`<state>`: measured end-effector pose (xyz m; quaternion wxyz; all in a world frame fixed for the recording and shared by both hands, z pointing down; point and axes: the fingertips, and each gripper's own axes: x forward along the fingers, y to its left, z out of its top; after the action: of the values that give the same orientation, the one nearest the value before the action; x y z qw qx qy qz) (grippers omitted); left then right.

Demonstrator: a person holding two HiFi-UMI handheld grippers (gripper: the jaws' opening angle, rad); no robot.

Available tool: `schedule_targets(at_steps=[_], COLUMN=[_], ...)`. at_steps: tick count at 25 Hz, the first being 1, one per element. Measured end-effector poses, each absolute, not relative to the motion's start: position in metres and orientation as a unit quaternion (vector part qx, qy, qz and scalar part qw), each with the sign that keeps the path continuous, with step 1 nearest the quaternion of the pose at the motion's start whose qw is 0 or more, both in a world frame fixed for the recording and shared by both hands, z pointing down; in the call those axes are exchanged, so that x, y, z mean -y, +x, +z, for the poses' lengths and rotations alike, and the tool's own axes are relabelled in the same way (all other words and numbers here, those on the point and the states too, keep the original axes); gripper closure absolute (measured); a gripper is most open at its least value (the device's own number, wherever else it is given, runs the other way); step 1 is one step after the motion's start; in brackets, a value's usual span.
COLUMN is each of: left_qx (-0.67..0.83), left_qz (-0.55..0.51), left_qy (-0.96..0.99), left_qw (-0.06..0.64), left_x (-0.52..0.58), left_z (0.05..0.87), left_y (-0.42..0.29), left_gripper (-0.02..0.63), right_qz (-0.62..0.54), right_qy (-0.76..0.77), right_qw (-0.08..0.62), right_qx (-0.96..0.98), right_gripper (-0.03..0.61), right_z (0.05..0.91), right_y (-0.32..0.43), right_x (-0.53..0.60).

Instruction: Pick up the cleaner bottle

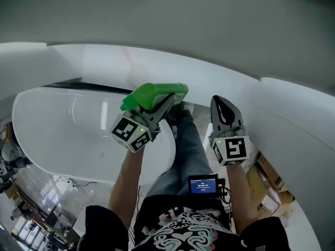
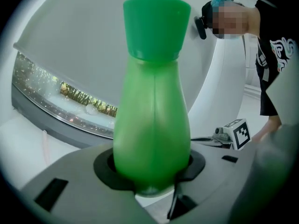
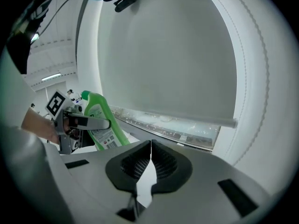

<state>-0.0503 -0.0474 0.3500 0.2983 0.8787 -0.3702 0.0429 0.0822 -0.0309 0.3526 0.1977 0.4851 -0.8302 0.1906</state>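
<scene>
Holding the bottle (image 1: 154, 95) clear above the white tub (image 1: 52, 120) in the head view, the left gripper (image 1: 167, 104) is clamping it partway open, with the bottle tilted and its cap end leaning left. The right gripper (image 1: 224, 104) is hanging just beside it, carrying nothing. In the left gripper view the pads are pressing on both sides of the rounded lower body, and the cap is pointing up. In the right gripper view the jaws are closed together and empty, and the bottle is showing off to the left with a finger of the left gripper across its label. Risk, as I'm judging it: the body is looking smooth and curved, so it could be pivoting or sliding out of the pads and dropping into the tub. Squeezing harder could be buckling the plastic.
</scene>
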Motion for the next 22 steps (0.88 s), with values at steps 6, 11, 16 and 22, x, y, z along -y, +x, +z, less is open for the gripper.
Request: schedule_targets(at_steps=[6, 11, 16, 22], left_qx=[0.377, 0.383, 0.382, 0.389], left_qz=[0.024, 0.012, -0.003, -0.026], left_qy=[0.874, 0.869, 0.872, 0.863], left_qw=[0.305, 0.314, 0.305, 0.322], left_x=[0.048, 0.032, 0.016, 0.012], left_z=[0.304, 0.271, 0.240, 0.227], left_y=[-0.058, -0.057, -0.052, -0.058], left_gripper=[0.419, 0.419, 0.420, 0.420], right_qz=[0.177, 0.165, 0.148, 0.144], right_qy=[0.502, 0.510, 0.519, 0.528], right_qw=[0.186, 0.169, 0.153, 0.157], right_qx=[0.826, 0.827, 0.828, 0.822], right_gripper=[0.551, 0.551, 0.551, 0.551], right_z=[0.303, 0.270, 0.242, 0.229], right_y=[0.082, 0.086, 0.094, 0.096], right_x=[0.031, 0.023, 0.014, 0.006])
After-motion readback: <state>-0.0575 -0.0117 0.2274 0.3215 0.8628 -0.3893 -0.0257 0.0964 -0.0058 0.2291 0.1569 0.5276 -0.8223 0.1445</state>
